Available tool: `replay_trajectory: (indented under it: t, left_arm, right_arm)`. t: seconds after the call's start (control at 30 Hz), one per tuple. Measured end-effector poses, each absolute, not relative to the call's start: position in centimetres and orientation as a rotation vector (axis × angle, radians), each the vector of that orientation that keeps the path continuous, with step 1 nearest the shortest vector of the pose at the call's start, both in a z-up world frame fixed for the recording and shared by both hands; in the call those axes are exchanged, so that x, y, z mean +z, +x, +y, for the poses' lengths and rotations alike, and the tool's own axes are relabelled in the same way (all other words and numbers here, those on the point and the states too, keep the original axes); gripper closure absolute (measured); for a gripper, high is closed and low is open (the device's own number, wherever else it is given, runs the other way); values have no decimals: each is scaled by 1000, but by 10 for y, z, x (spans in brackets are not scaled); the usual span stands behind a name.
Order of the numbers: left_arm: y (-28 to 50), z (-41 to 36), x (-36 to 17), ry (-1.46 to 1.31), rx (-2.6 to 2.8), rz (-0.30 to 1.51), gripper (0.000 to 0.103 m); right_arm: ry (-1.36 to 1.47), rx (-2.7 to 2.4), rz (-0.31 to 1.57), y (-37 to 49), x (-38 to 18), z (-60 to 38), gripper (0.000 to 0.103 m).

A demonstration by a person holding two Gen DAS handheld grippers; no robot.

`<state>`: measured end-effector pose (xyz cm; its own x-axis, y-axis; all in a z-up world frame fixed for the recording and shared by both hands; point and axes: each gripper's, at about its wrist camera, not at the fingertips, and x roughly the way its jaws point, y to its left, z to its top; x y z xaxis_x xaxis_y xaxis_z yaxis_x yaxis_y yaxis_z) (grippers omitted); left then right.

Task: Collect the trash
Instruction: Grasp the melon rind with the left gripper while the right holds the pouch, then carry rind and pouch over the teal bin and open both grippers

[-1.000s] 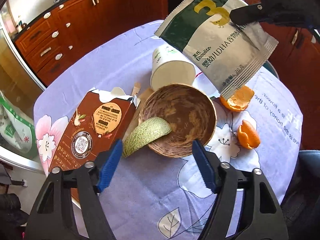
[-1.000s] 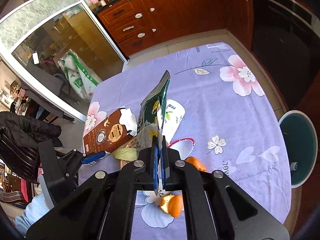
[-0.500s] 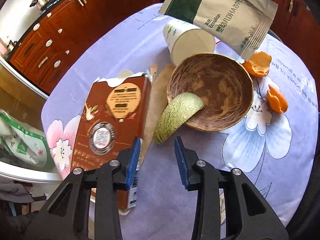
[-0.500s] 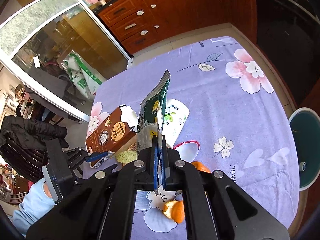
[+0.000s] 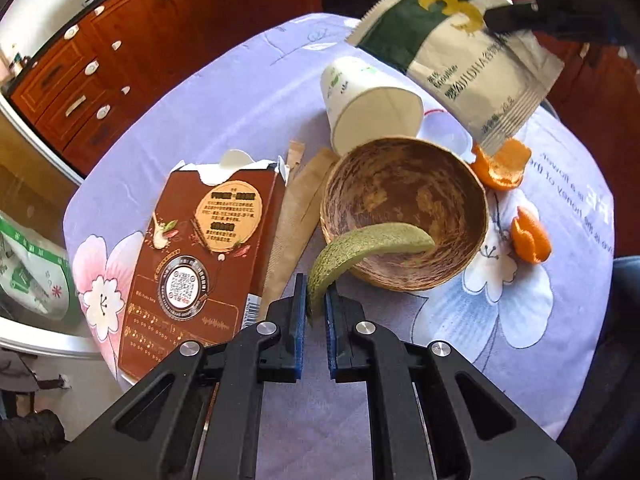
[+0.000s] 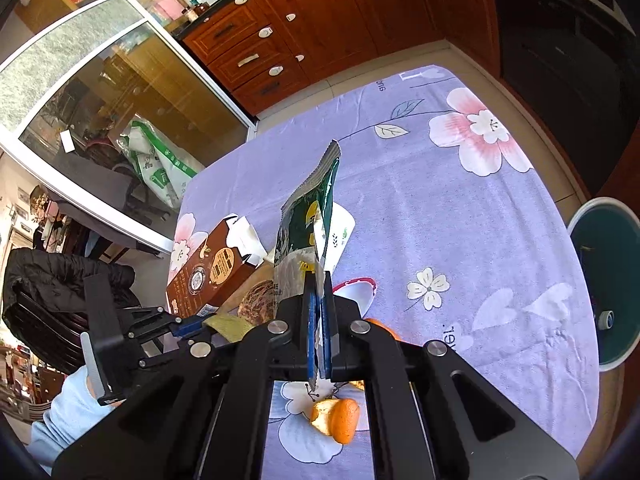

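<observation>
The left gripper [image 5: 316, 304] has closed onto the melon rind [image 5: 360, 250].

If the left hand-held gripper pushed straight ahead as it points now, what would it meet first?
Probably the brown bowl: the left hand-held gripper, already shut on the melon rind, points toward its near rim, though depth is unclear.

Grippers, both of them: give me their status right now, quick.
Left gripper: closed on the melon rind.
Right gripper: closed on the packet, held above the table.
</observation>
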<state>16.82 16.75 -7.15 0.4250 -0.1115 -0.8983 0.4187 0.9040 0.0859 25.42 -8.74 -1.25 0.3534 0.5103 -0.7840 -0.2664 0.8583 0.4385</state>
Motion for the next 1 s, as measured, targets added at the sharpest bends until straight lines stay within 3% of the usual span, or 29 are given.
replay_trajectory:
  t: [0.17, 0.33, 0.73, 1.0]
  left_arm:
    - [168, 152, -31, 249, -343, 1036, 94]
    - [183, 85, -11, 230, -413, 1009, 94]
    - [217, -131, -31, 210, -628, 1039, 94]
    - [239, -222, -59, 257, -689, 1101, 94]
  right_arm:
    - [284, 502, 1074, 250, -8, -116, 100]
    - [325, 433, 1023, 242, 0, -172, 100]
    - [344, 96, 979, 229, -11, -354, 100]
    - [347, -26, 1041, 235, -53, -416, 100]
